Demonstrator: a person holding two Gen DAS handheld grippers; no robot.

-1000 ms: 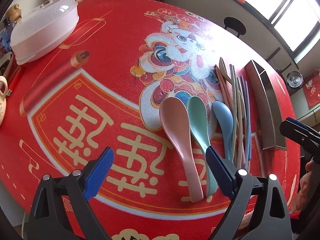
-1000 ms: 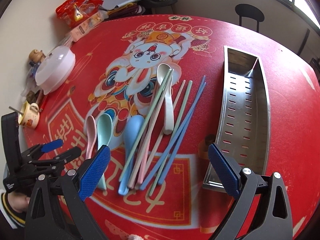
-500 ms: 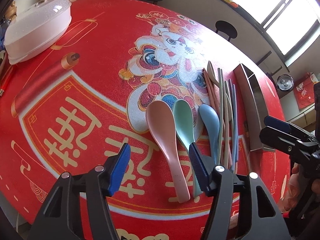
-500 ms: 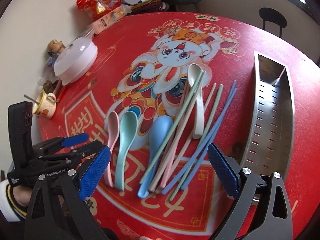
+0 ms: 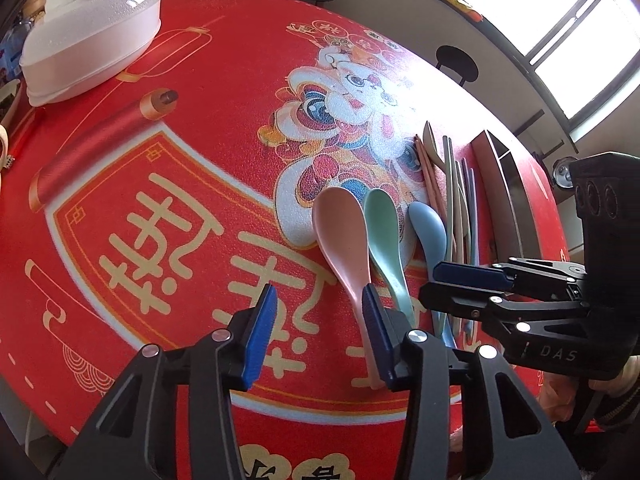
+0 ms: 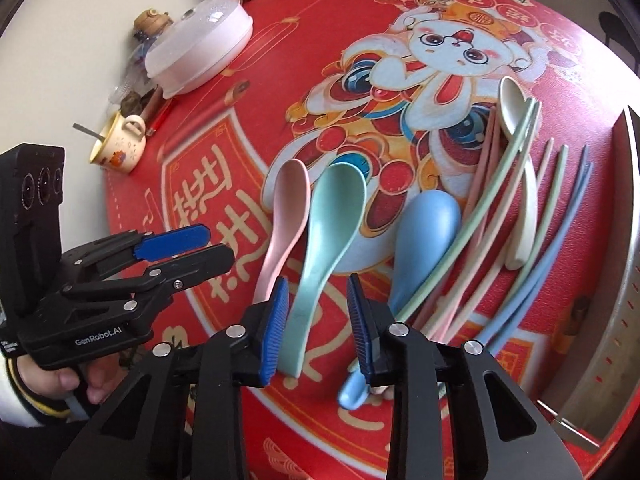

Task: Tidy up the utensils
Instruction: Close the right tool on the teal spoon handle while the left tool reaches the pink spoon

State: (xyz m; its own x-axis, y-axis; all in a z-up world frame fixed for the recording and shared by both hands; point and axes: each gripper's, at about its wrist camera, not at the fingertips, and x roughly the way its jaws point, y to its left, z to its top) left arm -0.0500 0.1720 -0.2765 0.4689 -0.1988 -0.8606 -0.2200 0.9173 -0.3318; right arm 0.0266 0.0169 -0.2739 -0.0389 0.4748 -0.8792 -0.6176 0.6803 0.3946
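Spoons and chopsticks lie loose on the red-matted counter (image 6: 400,8), beside a perforated steel tray (image 6: 624,280) whose inside is mostly hidden.

The matte mint spoon (image 6: 332,220) lies between the pink spoon (image 6: 286,208) and the blue spoon (image 6: 424,236), its handle end between the right gripper's (image 6: 316,328) closing jaws, pads not yet pressing it. The left gripper (image 5: 316,336), tilted downward, is narrowing too, released, the pink handle by its right pad. Slim pastel chopsticks (image 6: 520,216) cross a cream spoon (image 6: 516,128). A lidded white dish (image 6: 200,44) sits far off.
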